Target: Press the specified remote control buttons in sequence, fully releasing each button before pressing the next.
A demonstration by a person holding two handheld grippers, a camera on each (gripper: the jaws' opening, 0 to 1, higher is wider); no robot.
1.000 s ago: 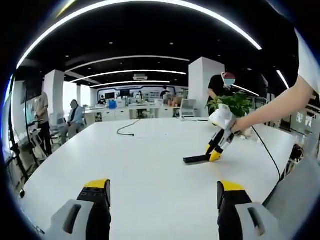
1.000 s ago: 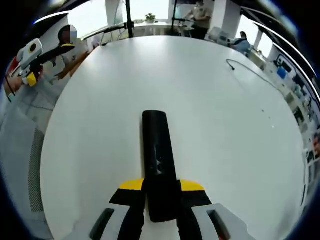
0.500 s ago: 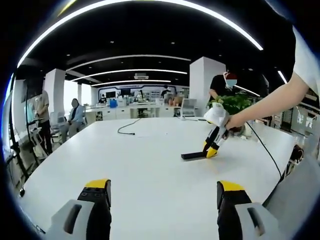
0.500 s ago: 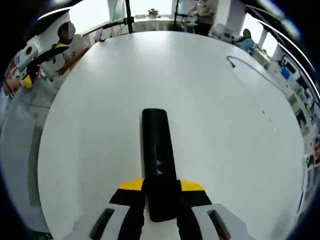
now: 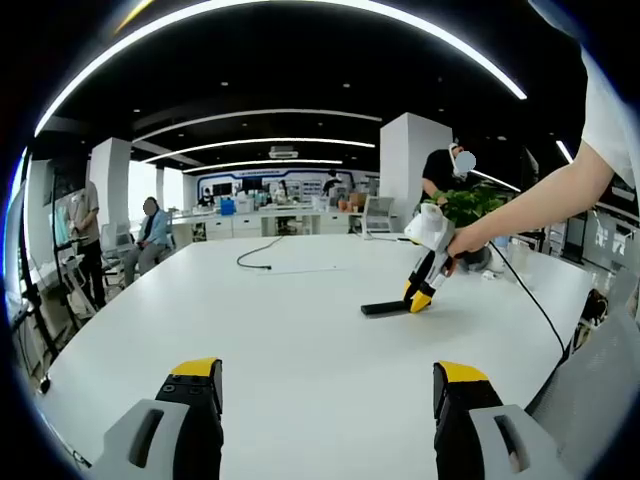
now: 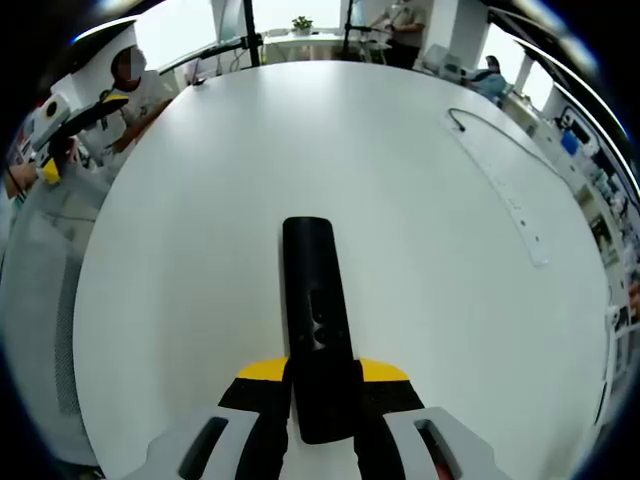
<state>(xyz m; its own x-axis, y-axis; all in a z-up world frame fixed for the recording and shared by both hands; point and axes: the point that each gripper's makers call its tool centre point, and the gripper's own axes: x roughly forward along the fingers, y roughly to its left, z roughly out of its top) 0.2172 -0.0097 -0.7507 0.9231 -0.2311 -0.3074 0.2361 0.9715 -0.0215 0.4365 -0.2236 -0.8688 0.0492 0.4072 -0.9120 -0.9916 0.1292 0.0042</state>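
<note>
A black remote control (image 6: 312, 300) lies along the white table (image 6: 180, 260), its near end between the yellow-tipped jaws of my right gripper (image 6: 323, 385), which is shut on it. In the left gripper view that remote (image 5: 383, 308) rests flat on the table (image 5: 250, 330), with the right gripper (image 5: 420, 295) tilted down onto its right end and a person's arm behind it. My left gripper (image 5: 327, 385) hovers over the near part of the table, open, with nothing between its jaws. It also appears far off as the left gripper (image 6: 55, 130) in the right gripper view.
A black cable (image 5: 255, 255) and a thin white strip (image 6: 505, 195) lie on the far part of the table. A potted plant (image 5: 470, 205) stands behind the right gripper. A grey chair (image 5: 610, 370) sits at the table's edge. People stand and sit in the background.
In the left gripper view the right gripper and the remote have slid a little left and farther away. The left gripper stays open and the right stays shut on the remote.
</note>
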